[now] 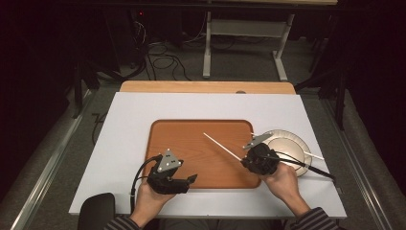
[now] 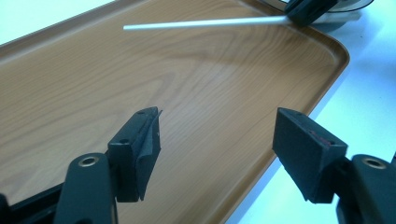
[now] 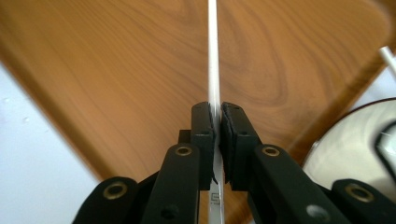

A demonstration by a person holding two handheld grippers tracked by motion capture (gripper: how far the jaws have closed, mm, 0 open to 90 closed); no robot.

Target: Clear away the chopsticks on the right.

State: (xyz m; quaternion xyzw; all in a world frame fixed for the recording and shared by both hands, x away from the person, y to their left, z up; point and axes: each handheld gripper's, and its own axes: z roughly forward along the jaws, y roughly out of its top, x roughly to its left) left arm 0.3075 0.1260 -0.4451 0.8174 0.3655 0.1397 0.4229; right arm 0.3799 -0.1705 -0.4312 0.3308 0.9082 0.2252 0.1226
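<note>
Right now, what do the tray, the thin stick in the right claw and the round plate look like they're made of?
Rounded brown tray: wood-grain pattern under a smooth low sheen, probably laminate or printed plastic, possibly real wood.
Thin white stick: plain, uniform, matte; plastic or coated wood, hard to tell.
Round white plate: pale, lightly glossy, ceramic or melamine by the look.

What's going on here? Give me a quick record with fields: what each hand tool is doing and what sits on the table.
right gripper: shut on a thin white stick, holding it above the tray
left gripper: jaws open, nothing between them, at the tray's near edge
wooden tray: lies in the middle of the white table
white plate: on the table right of the tray, beside the right gripper
second white stick: at the plate's right edge; whether it rests on it is unclear
</note>
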